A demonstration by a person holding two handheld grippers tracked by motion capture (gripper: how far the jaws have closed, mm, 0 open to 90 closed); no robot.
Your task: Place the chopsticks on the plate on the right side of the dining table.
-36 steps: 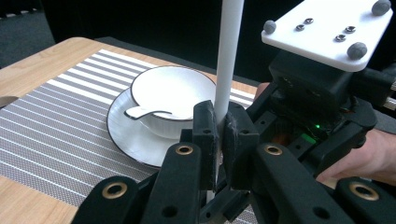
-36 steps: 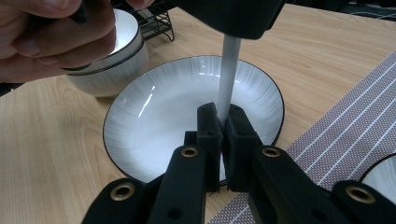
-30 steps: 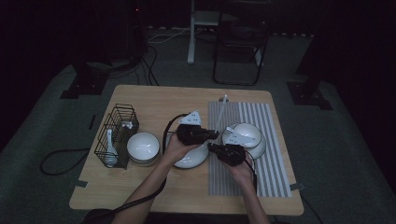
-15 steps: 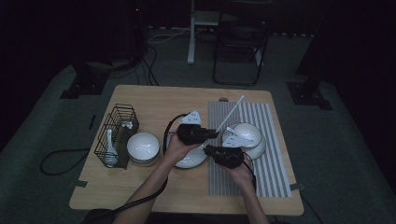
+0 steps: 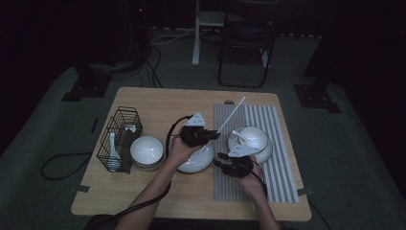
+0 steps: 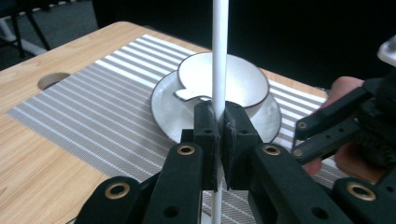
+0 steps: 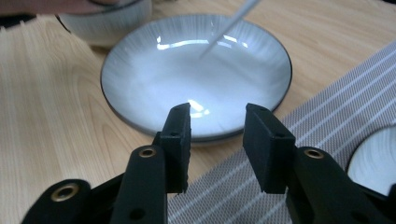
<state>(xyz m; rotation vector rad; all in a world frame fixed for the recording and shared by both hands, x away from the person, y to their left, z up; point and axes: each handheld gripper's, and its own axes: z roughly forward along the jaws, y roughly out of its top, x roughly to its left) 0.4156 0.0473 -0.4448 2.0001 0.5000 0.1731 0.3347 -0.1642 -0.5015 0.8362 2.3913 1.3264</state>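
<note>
Counted on the surface (image 5: 158,103): one white stick (image 5: 231,114); two bowls (image 5: 146,151); two plates (image 5: 195,160); one striped mat (image 5: 275,158); one wire rack (image 5: 119,139); two spoons (image 5: 112,148); two hand-held grippers (image 5: 214,135).

Wire rack (image 5: 119,139): placed at the table's left edge, a white spoon (image 5: 112,148) kept inside.
White bowl (image 5: 146,151): set just beside the rack.
Chair (image 5: 246,43): seen beyond the table.
</note>
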